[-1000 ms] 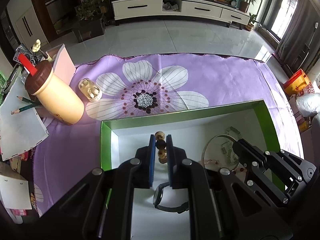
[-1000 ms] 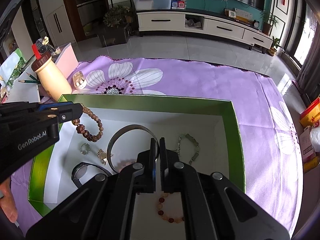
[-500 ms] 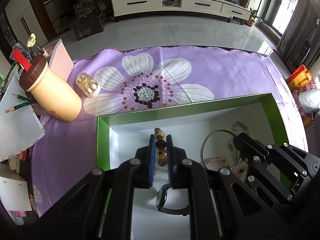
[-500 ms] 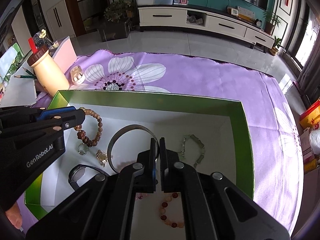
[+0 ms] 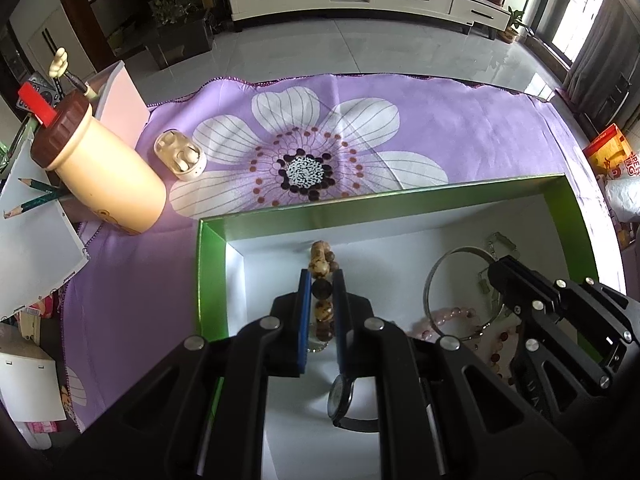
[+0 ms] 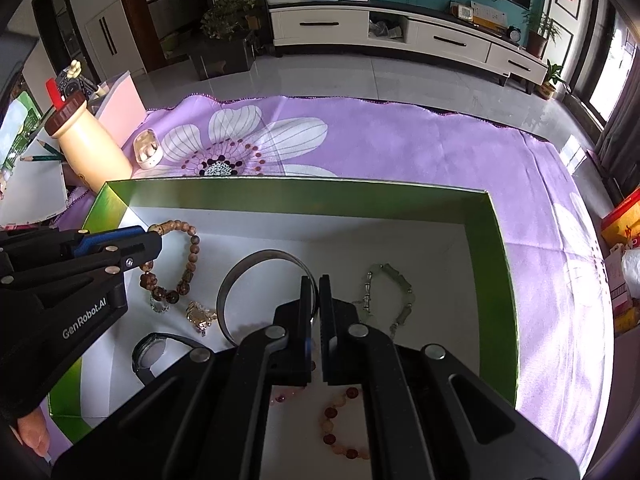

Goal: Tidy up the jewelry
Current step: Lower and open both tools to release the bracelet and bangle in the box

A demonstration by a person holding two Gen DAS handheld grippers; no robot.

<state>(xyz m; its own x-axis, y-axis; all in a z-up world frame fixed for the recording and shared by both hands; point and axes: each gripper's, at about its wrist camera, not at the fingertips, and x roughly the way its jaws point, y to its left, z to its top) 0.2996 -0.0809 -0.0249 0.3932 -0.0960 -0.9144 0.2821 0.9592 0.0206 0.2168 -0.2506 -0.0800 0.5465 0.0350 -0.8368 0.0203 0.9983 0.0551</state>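
From where I stand, much of the green box (image 6: pixel 496 264) is covered by the two black tools. The left gripper (image 5: pixel 322 280) has its jaws clamped on the wooden bead bracelet (image 6: pixel 188 264); in the left wrist view only a few beads show between and just beyond the tips, while the right wrist view shows the whole loop hanging from the tips over the box's white floor, and I cannot tell whether its lower beads touch. Below the left jaws a watch (image 5: pixel 340 396) is half hidden by the right finger. Just under the bracelet lie a small clear ring (image 6: pixel 159 305) and a gold trinket (image 6: pixel 200 316), both too small to make out properly.

Further right, the right gripper (image 6: pixel 316 284) has its jaws nearly together on the rim of the silver bangle (image 6: pixel 240 276), which curves away to the left of the tips; the near part of it vanishes under the tool. A pale green link bracelet (image 6: pixel 400 296) lies just right of those jaws. Behind the tips, under the gripper body, a pink and red bead bracelet (image 6: pixel 336 424) shows only in part.

Outside the box, well left of the jaws on the purple flowered cloth (image 6: pixel 400 144), stand a cream bottle (image 5: pixel 104 176) and an open earbud case (image 5: pixel 180 156).
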